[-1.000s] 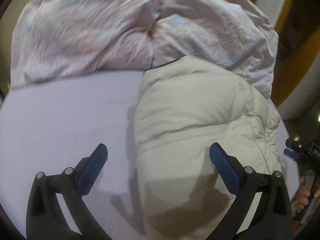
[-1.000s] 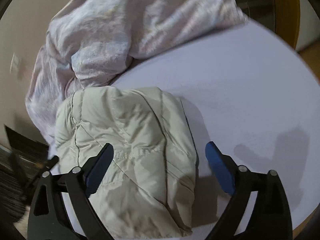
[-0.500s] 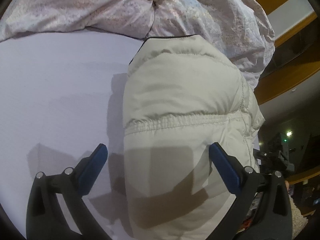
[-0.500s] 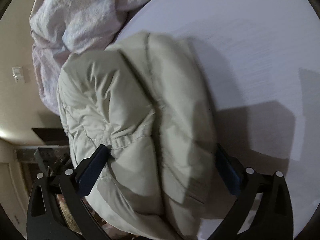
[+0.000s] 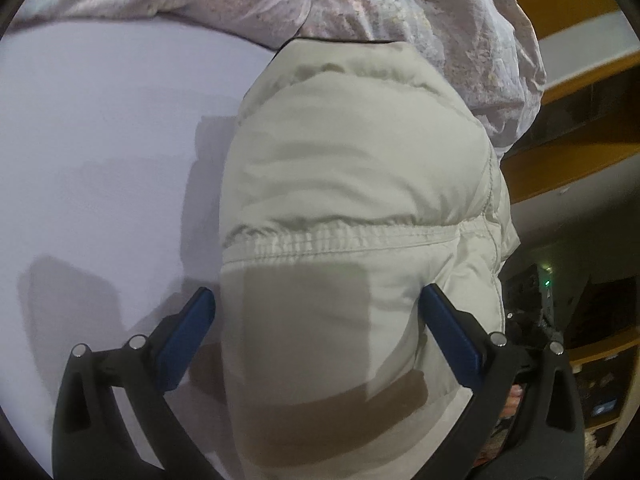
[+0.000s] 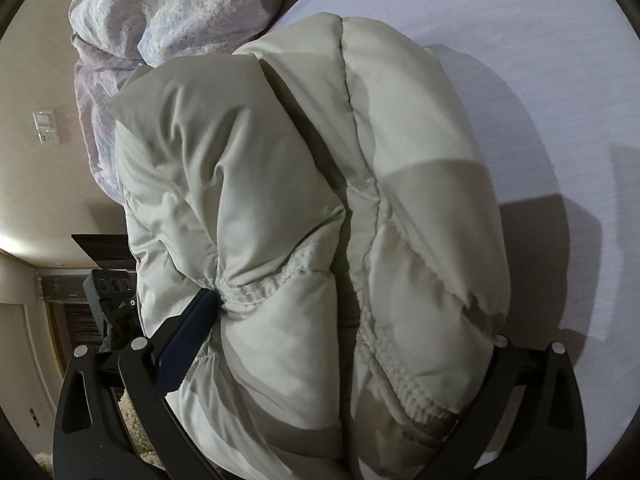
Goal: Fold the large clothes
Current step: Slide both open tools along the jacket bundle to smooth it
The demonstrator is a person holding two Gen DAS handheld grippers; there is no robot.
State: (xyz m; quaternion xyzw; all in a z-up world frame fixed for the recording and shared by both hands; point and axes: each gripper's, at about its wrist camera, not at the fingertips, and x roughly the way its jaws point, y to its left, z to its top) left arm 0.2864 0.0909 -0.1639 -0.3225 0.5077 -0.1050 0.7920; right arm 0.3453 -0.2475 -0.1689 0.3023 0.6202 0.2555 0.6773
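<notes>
With both claws spread, my left claw (image 5: 316, 328) and right claw (image 6: 352, 344) straddled the folded puffer jacket (image 5: 352, 184), its long axis running straight ahead.

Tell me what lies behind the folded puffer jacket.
A crumpled pale floral duvet bunches right behind the cream puffer jacket on the lilac sheet. Whatever sits beneath the duvet is covered.

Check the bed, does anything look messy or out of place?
Only the crumpled floral duvet, bunched in a heap at the far edge of the bed sheet, right behind the folded cream puffer jacket. The jacket itself looks neatly bundled.
</notes>
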